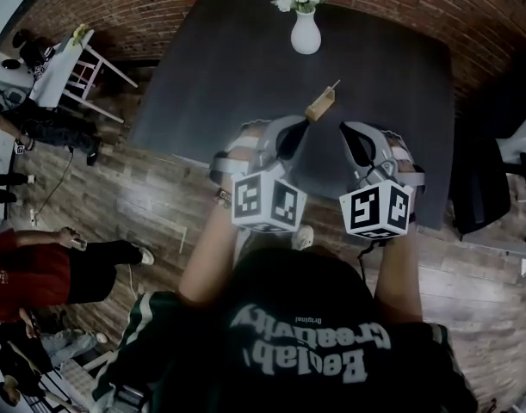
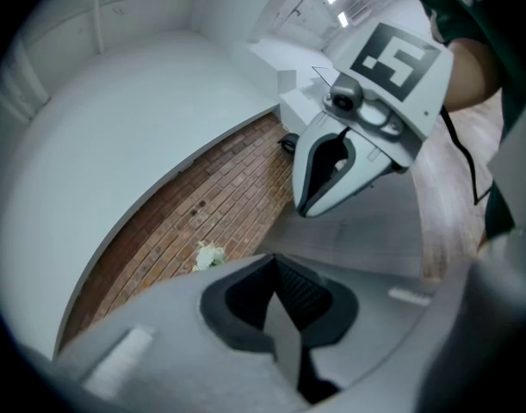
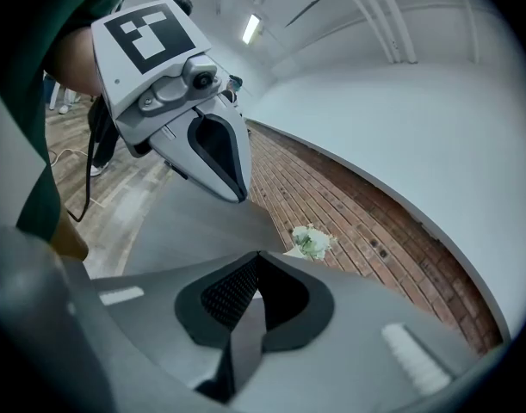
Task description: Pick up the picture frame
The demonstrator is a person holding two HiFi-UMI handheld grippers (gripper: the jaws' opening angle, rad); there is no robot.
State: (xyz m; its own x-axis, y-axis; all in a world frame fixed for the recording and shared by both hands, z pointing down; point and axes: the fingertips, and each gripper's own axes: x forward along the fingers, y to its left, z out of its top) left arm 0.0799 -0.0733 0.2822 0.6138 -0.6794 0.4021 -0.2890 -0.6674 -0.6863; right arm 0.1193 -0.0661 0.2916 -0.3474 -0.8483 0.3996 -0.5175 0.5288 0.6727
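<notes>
left tool (image 1: 290,138) and right tool (image 1: 357,142) both have their jaws together, empty. arriving closed, either could shove or topple the small picture frame (image 1: 320,104) on the table (image 1: 219,76).

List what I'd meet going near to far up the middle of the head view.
Person's shirt → left hand-held gripper and right hand-held gripper, level → picture frame → vase of flowers → brick wall.
</notes>
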